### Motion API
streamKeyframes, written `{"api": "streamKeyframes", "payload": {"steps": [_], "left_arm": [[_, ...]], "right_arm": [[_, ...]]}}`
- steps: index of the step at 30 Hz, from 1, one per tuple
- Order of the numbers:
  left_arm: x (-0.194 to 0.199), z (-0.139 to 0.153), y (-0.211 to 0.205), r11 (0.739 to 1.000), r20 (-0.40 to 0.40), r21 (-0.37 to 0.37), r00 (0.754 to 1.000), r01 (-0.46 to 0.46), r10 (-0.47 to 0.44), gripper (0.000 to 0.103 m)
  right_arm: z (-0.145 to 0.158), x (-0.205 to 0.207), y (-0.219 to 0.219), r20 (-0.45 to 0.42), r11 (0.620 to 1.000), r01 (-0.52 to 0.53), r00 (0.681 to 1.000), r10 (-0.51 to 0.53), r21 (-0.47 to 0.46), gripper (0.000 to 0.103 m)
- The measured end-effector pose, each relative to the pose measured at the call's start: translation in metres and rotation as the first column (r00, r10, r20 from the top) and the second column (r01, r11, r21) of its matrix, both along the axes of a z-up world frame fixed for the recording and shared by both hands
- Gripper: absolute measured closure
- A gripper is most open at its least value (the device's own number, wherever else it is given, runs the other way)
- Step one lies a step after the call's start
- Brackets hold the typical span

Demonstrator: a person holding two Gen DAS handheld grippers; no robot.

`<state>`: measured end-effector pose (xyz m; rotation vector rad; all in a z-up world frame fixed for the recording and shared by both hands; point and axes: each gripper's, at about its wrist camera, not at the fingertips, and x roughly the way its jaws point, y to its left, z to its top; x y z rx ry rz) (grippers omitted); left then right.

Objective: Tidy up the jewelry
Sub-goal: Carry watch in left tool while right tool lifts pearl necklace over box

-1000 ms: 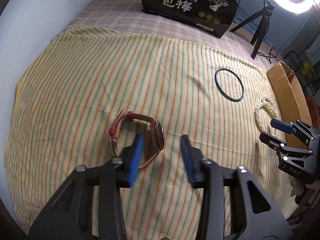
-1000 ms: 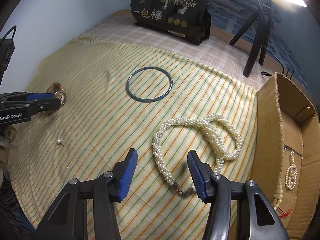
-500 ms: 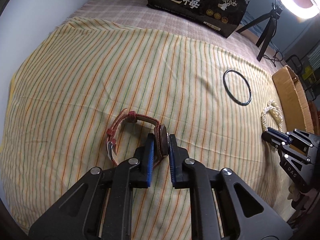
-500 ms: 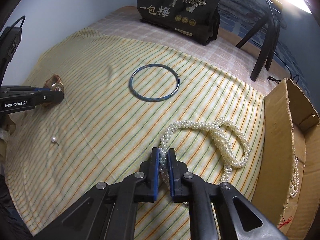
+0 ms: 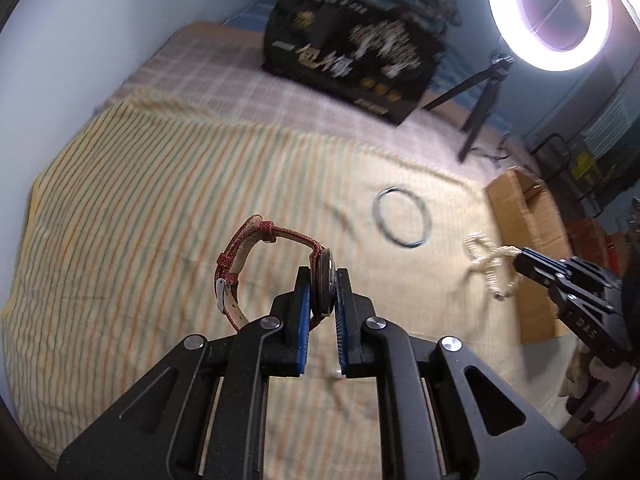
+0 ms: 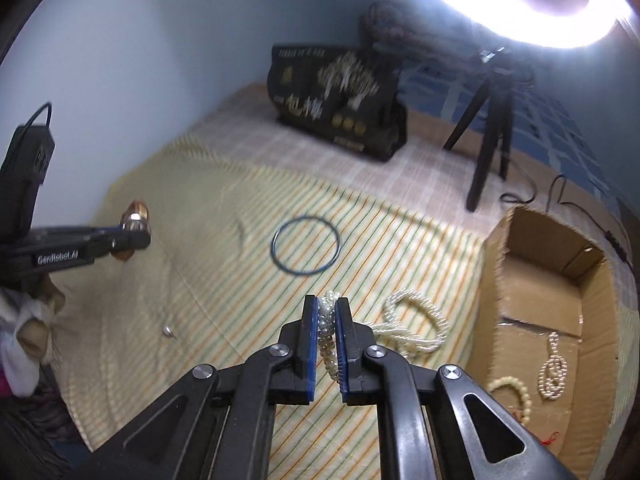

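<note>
My left gripper (image 5: 323,280) is shut on a watch (image 5: 325,280) with a red woven strap (image 5: 240,252) and holds it lifted above the striped cloth (image 5: 140,220). My right gripper (image 6: 327,312) is shut on a white pearl necklace (image 6: 416,328), whose loops hang down to the cloth. In the left wrist view the right gripper (image 5: 524,260) sits at the right with the necklace (image 5: 486,256) dangling. In the right wrist view the left gripper (image 6: 136,236) holds the watch (image 6: 135,216) at the left.
A dark bangle (image 6: 306,246) lies on the cloth, also in the left wrist view (image 5: 402,216). A small pearl stud (image 6: 168,332) lies at the near left. An open cardboard box (image 6: 556,280) with several pearl pieces stands at the right. A black bag (image 6: 336,96) and a ring-light tripod (image 6: 488,128) stand behind.
Both grippers closed, the left on the watch and the right on the necklace, then lifted them off the cloth.
</note>
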<state>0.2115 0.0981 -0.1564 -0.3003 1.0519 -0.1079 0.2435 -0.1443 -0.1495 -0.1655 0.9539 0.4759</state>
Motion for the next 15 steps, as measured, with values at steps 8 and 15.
{"api": "streamKeyframes", "payload": {"steps": [8, 15], "left_arm": [[-0.007, 0.037, -0.028, 0.997, 0.082, -0.035, 0.994, 0.068, -0.065, 0.094], [-0.009, 0.054, -0.049, 0.994, 0.125, -0.033, 0.987, 0.108, -0.103, 0.094]], "right_arm": [[0.033, -0.004, -0.025, 0.044, 0.993, 0.054, 0.997, -0.059, 0.108, 0.097], [0.058, -0.012, -0.040, 0.082, 0.981, 0.070, 0.993, -0.086, 0.180, 0.097]]}}
